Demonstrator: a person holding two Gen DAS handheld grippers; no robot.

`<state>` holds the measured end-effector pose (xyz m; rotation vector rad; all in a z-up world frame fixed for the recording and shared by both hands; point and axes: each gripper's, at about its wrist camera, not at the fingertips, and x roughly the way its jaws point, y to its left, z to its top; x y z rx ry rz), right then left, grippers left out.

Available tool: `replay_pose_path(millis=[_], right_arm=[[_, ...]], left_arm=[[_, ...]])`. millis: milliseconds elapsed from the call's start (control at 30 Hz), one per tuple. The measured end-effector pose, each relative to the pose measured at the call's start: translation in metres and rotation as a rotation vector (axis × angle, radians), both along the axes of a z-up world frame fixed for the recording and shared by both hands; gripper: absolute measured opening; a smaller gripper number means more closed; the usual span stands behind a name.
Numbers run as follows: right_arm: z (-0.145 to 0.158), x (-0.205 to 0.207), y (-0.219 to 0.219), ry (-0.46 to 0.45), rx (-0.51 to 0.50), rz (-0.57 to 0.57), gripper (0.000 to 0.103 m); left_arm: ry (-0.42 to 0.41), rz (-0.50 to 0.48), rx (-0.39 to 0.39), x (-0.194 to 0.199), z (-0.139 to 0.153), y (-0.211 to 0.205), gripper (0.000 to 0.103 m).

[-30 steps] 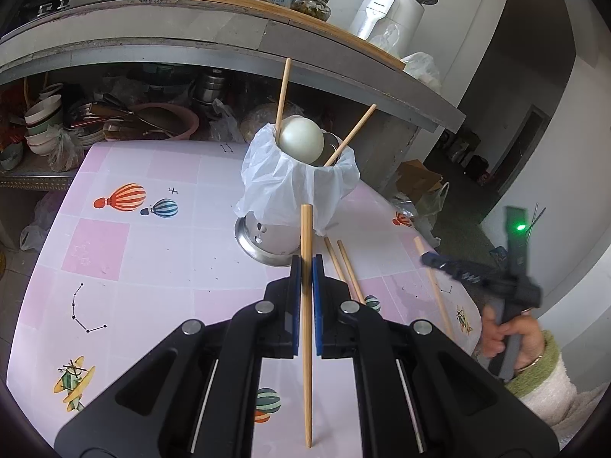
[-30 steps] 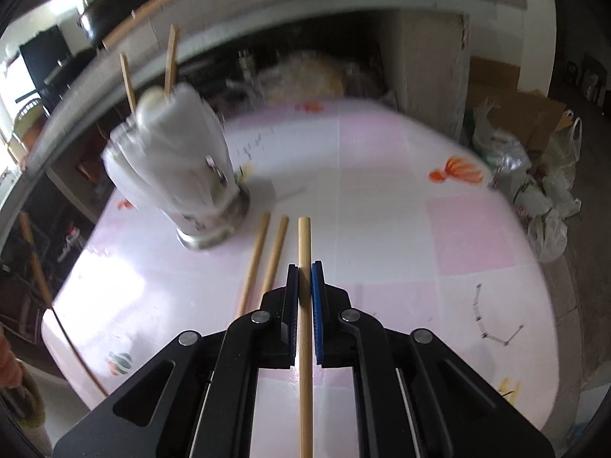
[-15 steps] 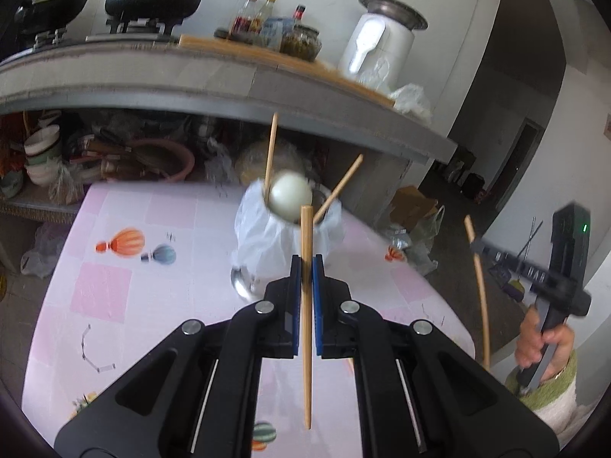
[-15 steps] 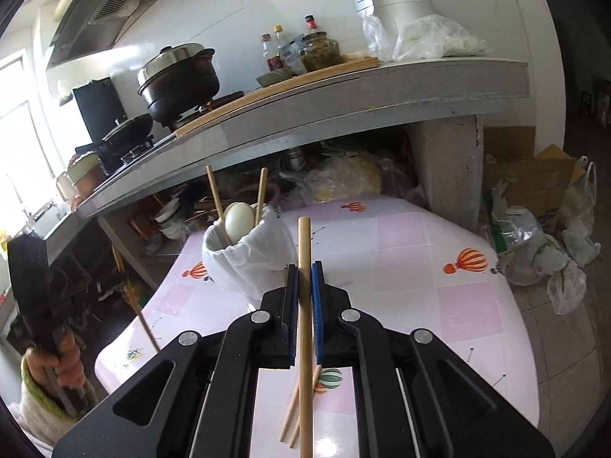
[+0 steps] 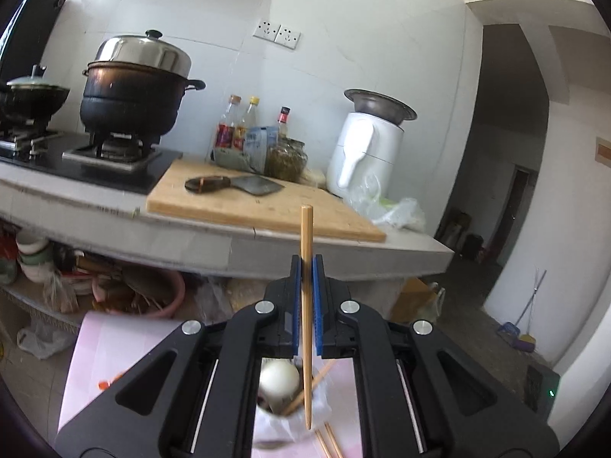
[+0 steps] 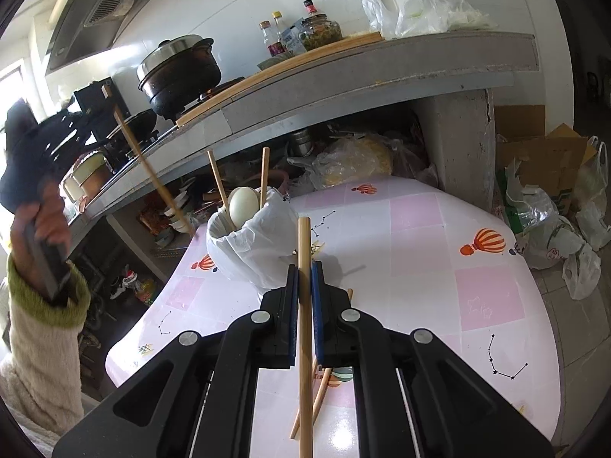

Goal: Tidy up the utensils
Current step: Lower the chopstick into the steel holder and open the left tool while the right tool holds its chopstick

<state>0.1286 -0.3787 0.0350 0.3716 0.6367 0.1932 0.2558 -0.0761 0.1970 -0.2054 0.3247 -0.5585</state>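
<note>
In the left wrist view my left gripper [image 5: 306, 263] is shut on a wooden chopstick [image 5: 306, 324] that stands nearly upright, its lower tip over the utensil holder [image 5: 282, 423]. The holder is lined with a white bag and holds a white spoon [image 5: 278, 379] and two chopsticks. In the right wrist view my right gripper [image 6: 304, 267] is shut on another chopstick [image 6: 304, 343], in front of the holder [image 6: 252, 252]. High at the left, the left gripper [image 6: 107, 93] holds its chopstick [image 6: 152, 175] slanting down. Two loose chopsticks [image 6: 320, 393] lie on the pink table [image 6: 420, 267].
Behind the table runs a concrete counter [image 5: 267, 244] with a chopping board, a cleaver [image 5: 236, 185], a black pot [image 5: 133, 95], bottles and a white appliance [image 5: 366, 152]. Bowls and bags crowd the shelf below. A cardboard box [image 6: 542, 152] and plastic bags lie on the floor at right.
My left gripper has risen with its chopstick from table level to above the holder and tilted up towards the counter. The right gripper lifted its chopstick off the table, then held still.
</note>
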Motion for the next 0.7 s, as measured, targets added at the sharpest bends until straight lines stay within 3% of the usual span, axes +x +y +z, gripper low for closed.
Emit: replay_pose_path(millis=[300, 700], right_arm=[[-0.011, 0.008, -0.006, 0.029, 0.006, -0.006, 0.007], [-0.017, 0.014, -0.002, 0.049, 0.007, 0.001, 0.007]], left_arm=[[0.002, 0.058, 0.068, 0.045, -0.030, -0.019, 0.005], [0.067, 0.032, 0.125, 0.052, -0.085, -0.025, 0.005]])
